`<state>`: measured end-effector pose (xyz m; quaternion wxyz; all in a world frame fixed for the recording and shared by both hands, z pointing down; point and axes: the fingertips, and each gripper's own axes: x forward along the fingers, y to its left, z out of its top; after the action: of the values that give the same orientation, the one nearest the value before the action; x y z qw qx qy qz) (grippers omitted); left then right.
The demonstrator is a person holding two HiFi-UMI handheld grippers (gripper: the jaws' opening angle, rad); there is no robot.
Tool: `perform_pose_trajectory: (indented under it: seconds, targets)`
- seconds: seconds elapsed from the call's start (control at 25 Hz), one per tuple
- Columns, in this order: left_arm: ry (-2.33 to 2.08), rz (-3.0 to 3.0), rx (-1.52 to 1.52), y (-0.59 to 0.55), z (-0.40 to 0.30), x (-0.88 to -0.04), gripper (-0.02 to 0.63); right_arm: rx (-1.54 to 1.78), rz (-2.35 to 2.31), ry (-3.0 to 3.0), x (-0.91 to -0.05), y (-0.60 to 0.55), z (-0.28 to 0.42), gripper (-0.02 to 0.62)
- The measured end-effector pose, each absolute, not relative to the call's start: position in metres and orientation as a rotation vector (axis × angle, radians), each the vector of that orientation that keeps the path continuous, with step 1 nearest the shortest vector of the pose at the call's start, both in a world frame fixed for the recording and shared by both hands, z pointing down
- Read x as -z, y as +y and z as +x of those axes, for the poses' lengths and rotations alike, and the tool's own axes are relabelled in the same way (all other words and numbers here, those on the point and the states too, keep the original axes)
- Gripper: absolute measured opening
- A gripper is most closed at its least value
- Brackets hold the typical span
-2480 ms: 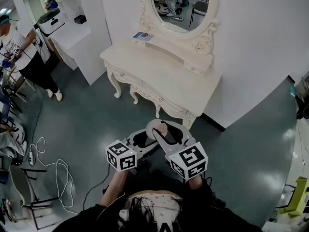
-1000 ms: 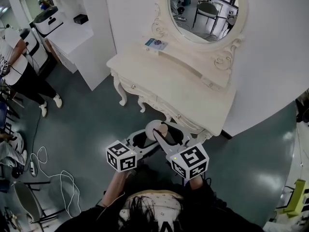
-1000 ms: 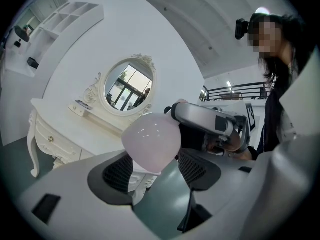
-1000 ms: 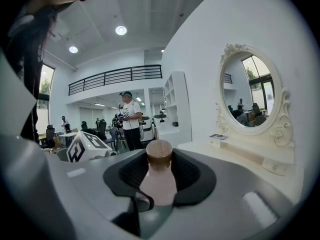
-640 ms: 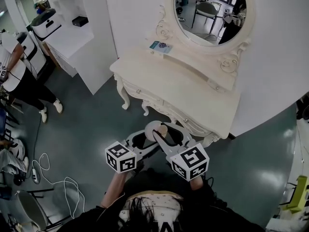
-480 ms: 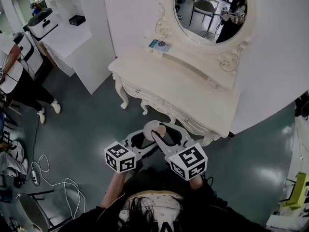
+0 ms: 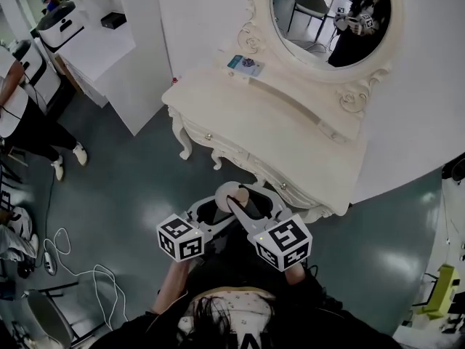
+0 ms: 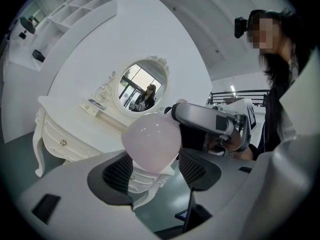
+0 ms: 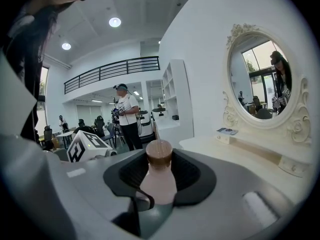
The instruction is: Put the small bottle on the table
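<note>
The bottle (image 7: 234, 193) is clear of the desk (image 7: 290, 133), held above the floor (image 7: 123, 195) just in front of the desk's front edge. The right hand-held gripper (image 9: 160, 173) is clenched on the bottle body below the brown cap (image 9: 158, 151). The left hand-held gripper (image 8: 157, 170) is clenched on the rounded base end, so both tools meet at the bottle.
</note>
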<state>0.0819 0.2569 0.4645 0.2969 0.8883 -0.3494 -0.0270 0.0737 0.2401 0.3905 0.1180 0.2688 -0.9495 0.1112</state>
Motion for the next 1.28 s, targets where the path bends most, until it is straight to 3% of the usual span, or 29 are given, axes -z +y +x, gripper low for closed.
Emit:
perform_pose_trajectory:
  seconds: [0.4,0.88,1.28]
  targets:
    - [-1.068,2.332,0.048,0.160,0.038,-0.464,0.272,-0.309,0.644,-2.814,-0.390,0.146,0.032,0.150]
    - [-1.102,2.299,0.062,0.046,0.032,-0.455,0.272,-0.356,0.599,-2.867,-0.381,0.029,0.026,0.150]
    - [-1.070,2.272,0.025,0.017,0.038,-0.466,0.272,-0.451,0.632,-2.866,-0.393,-0.006,0.033,0.150]
